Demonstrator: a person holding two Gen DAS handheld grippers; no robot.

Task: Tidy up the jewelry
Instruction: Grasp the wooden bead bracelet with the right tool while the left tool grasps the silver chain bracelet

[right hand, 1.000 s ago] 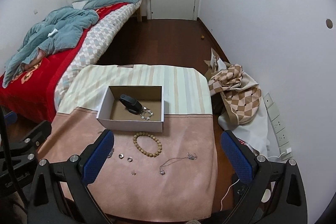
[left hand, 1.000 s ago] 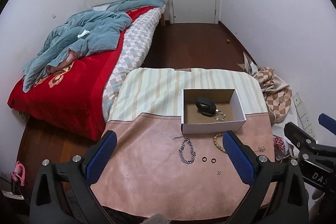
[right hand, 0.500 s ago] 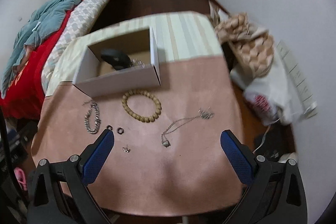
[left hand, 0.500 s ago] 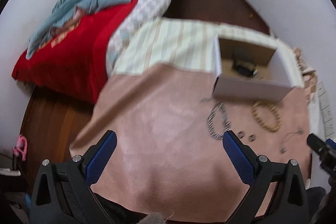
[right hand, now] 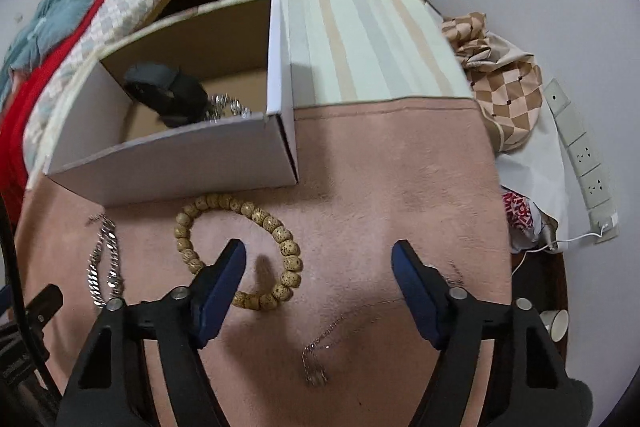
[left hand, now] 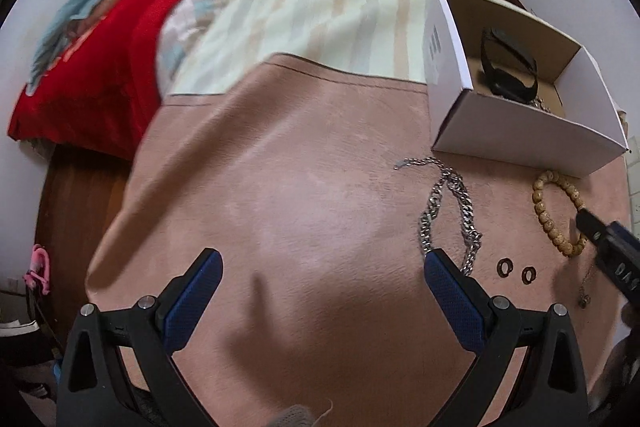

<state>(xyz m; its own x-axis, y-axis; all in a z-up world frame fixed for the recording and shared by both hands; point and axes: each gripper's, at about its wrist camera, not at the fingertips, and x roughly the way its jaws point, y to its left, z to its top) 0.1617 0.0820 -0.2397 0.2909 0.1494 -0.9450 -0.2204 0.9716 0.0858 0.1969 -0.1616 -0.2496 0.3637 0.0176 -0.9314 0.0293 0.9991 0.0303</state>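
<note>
An open white cardboard box (left hand: 520, 131) (right hand: 180, 163) stands on the pink cloth and holds a black band (left hand: 508, 67) (right hand: 168, 95) and a silver chain piece (right hand: 228, 105). On the cloth lie a silver chain bracelet (left hand: 448, 211) (right hand: 105, 267), a wooden bead bracelet (left hand: 558, 211) (right hand: 240, 247), two dark rings (left hand: 516, 269) and a thin pendant necklace (right hand: 320, 355). My left gripper (left hand: 320, 279) is open and empty, low over the cloth, left of the chain. My right gripper (right hand: 320, 267) is open and empty, low over the necklace, beside the beads.
The table carries a pink cloth (left hand: 300, 207) over a striped cloth (right hand: 360, 43). A bed with red and blue bedding (left hand: 100, 7) lies left. Checked fabric and a power strip (right hand: 580, 163) sit on the floor at right. A paper cup (right hand: 554, 323) stands below.
Both grippers have dropped down and forward, close to the cloth. The left now sits beside the silver chain, the right over the thin necklace next to the bead bracelet.
</note>
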